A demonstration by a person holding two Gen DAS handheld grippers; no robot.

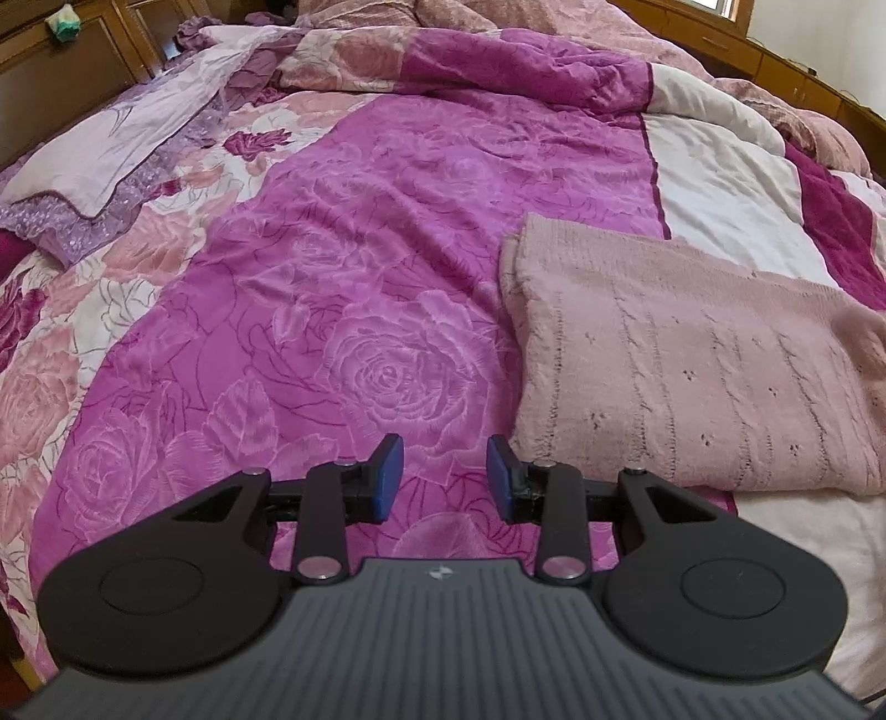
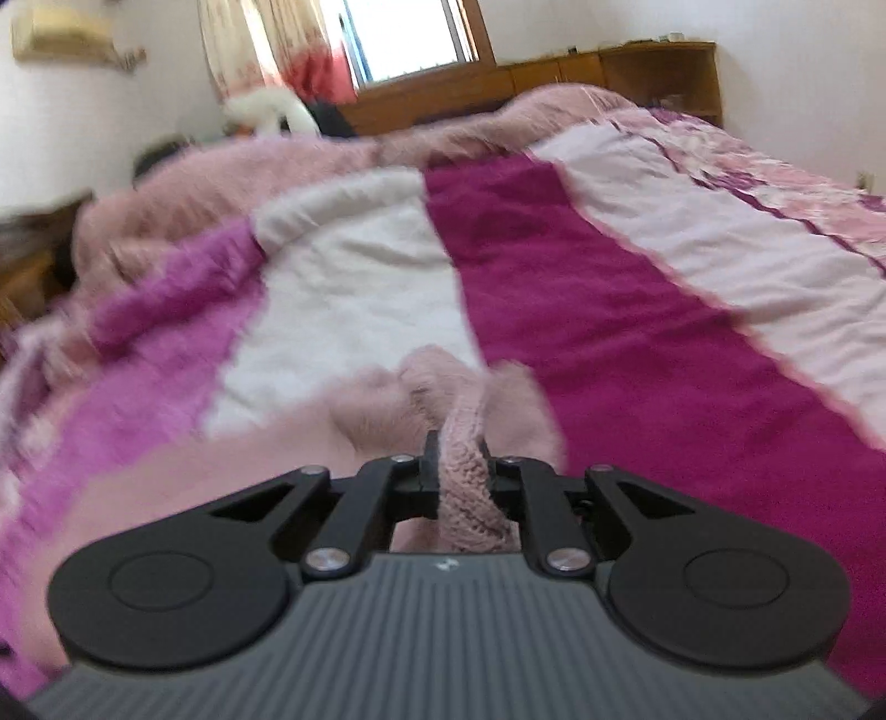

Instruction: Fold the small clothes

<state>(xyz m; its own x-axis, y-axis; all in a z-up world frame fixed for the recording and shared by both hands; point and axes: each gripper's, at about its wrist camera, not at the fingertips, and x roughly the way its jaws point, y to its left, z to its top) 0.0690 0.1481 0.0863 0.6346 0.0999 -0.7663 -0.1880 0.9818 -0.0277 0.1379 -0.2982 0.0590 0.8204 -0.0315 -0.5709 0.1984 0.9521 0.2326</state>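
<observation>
Left wrist view: left gripper (image 1: 444, 479) is released, blue pads (image 1: 392, 476) apart with nothing between them, hovering over the magenta rose-print bedspread (image 1: 354, 288). The pink knit sweater (image 1: 698, 382) lies folded flat on the bedspread just to the gripper's right, near the bed's near edge. It sits partly on the magenta panel and partly on the white panel (image 1: 720, 183). Its long axis runs roughly left-right across the bed; cable and eyelet columns run across that axis. The folded edge faces left, and the far right end is blurred. Only this view shows the lilac pillow (image 1: 105, 166) at the bed's far left corner and the wooden cabinets (image 1: 61, 83) behind it.

Right wrist view: heavy motion blur. Right gripper (image 2: 458, 471) is clenched on a bunched fold of the pink knit sweater (image 2: 465, 498). The knit rises between the jaws and spills forward onto the bedspread's white (image 2: 354, 277) and dark magenta (image 2: 581, 288) stripes. Can't tell which part of the garment it is. Only this view shows the window (image 2: 410, 39), curtain (image 2: 266, 50) and wooden headboard shelf (image 2: 637, 72).

No legible writing; a small white logo mark on each gripper body, unreadable.
</observation>
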